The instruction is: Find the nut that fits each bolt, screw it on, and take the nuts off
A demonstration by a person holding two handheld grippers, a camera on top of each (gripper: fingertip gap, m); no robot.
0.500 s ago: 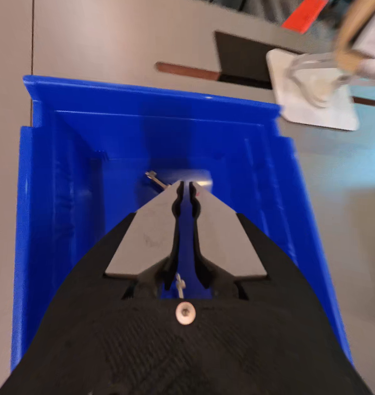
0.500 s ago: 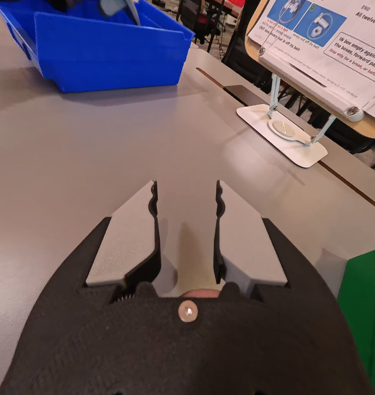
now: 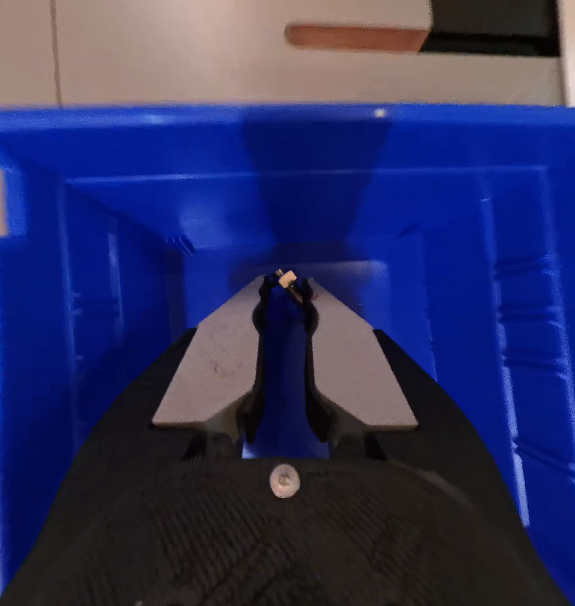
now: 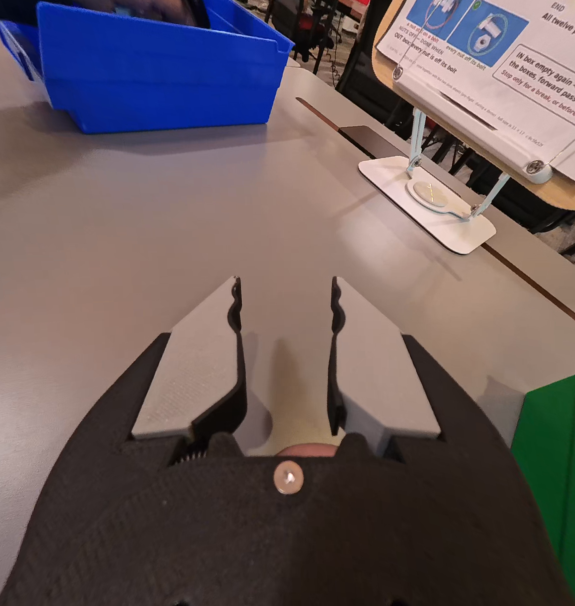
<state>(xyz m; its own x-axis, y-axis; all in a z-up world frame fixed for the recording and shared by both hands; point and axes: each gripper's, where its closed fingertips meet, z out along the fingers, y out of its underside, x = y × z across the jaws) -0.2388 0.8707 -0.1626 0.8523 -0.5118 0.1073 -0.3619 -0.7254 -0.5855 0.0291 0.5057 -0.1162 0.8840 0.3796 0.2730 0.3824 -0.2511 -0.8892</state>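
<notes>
One small silver metal bolt [image 3: 289,284] sits pinched at left gripper [image 3: 285,286] tips inside a blue plastic bin [image 3: 312,183] (picture blurred); right gripper [image 4: 285,288] gapes empty above the grey tabletop [image 4: 148,213].

Only readable print: instruction sheet [image 4: 509,65] on a tilted stand [image 4: 443,213], 2 o'clock in right wrist view. Left wrist view: no writing.

Small metal bolt [image 3: 287,284] with a pale square nut [image 3: 286,280] near its far end, tilted, lay low inside the blue bin [image 3: 312,157] near the far wall, at the tips of the left gripper [image 3: 285,286]. Contact with the fingertips could not be determined owing to blur.
</notes>
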